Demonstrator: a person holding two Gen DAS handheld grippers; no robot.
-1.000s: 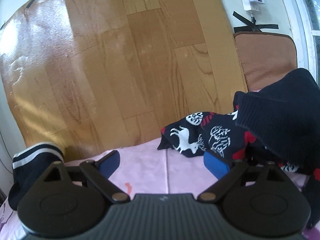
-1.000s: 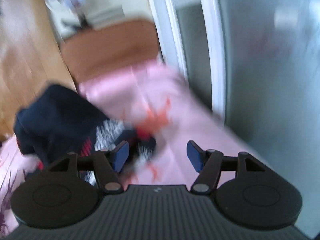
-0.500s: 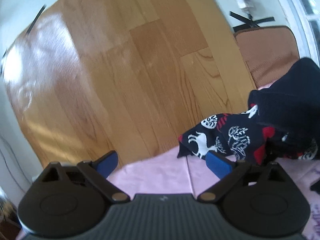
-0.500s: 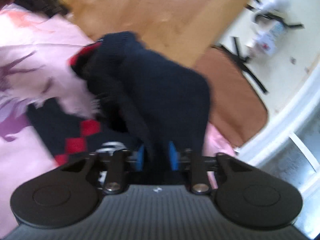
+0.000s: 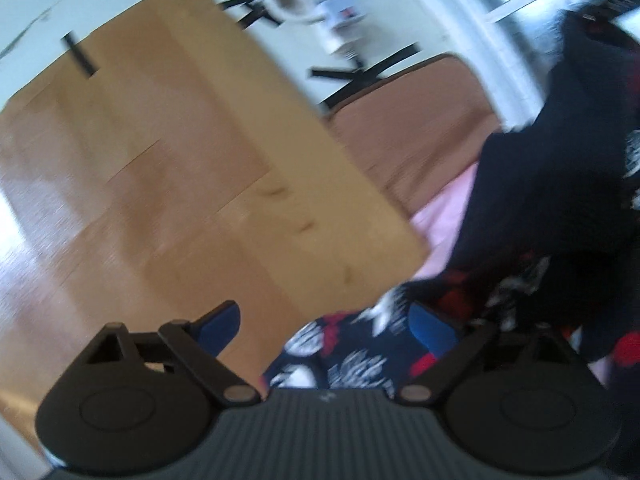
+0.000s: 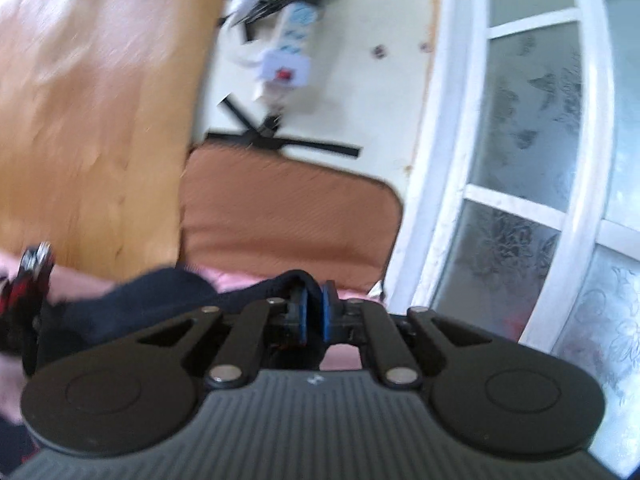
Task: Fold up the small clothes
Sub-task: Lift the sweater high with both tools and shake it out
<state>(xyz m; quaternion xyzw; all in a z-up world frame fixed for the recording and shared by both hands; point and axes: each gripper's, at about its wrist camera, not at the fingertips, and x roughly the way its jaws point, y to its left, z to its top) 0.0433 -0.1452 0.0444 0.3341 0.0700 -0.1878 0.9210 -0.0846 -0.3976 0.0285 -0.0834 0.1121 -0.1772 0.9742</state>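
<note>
A dark navy knitted garment with red and white patterns (image 5: 560, 184) hangs lifted at the right of the left wrist view, its patterned lower part (image 5: 352, 344) lying between my left fingers. My left gripper (image 5: 324, 324) is open, its blue pads apart over that patterned cloth. My right gripper (image 6: 313, 312) is shut on the navy edge of the garment (image 6: 168, 292), which trails off to the left over the pink cloth (image 6: 80, 284). Both views are blurred by motion.
A wood-pattern board (image 5: 168, 168) lies behind the pink cloth (image 5: 448, 208). A brown cushion (image 6: 288, 216) lies at the back. A white power strip (image 6: 288, 64) with taped cables lies on the pale floor. A white window frame (image 6: 452, 160) stands at the right.
My right gripper closed on the navy garment and lifted it. My left gripper swung right, toward the patterned part. The striped dark sock at the left has gone out of view.
</note>
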